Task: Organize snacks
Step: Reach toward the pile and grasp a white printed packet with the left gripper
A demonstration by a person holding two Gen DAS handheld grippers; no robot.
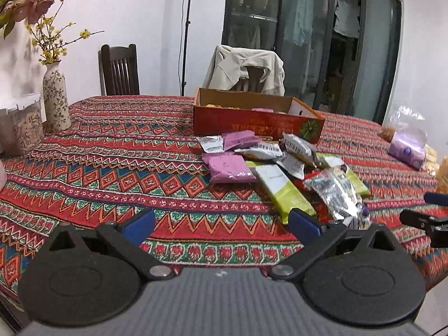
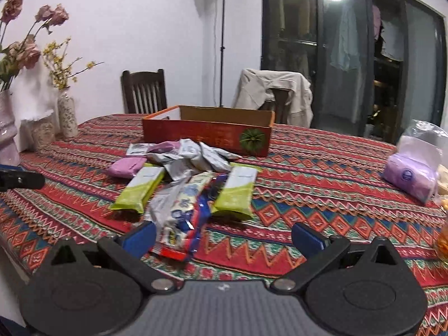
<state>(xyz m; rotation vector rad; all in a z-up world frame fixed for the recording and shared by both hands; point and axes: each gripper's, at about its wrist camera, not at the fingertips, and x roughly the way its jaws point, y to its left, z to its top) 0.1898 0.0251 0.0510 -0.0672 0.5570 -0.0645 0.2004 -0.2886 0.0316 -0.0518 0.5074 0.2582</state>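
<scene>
At the bottom of both wrist views my two grippers fill the lower frame, blue-padded fingers spread wide and nothing between them. My right gripper hangs just short of a crinkled red, blue and silver packet at lower centre, the nearest of the snacks; my left gripper sits over bare patterned tablecloth, with the pile up and to its right.

Just beyond the packet lie two lime-green bars, one to each side, then silver sachets and pink-purple packets in a loose heap. Behind them, at centre frame, stands the open red cardboard box, which I judge to be where the snacks belong; some already lie inside it in the left view.

To do this well I would take the nearest packet first, closing my right pads across its narrow width, not its slippery end, and lift clear of the green bars touching it. The left should start on the pink packets at its side, so the grippers do not cross.
</scene>
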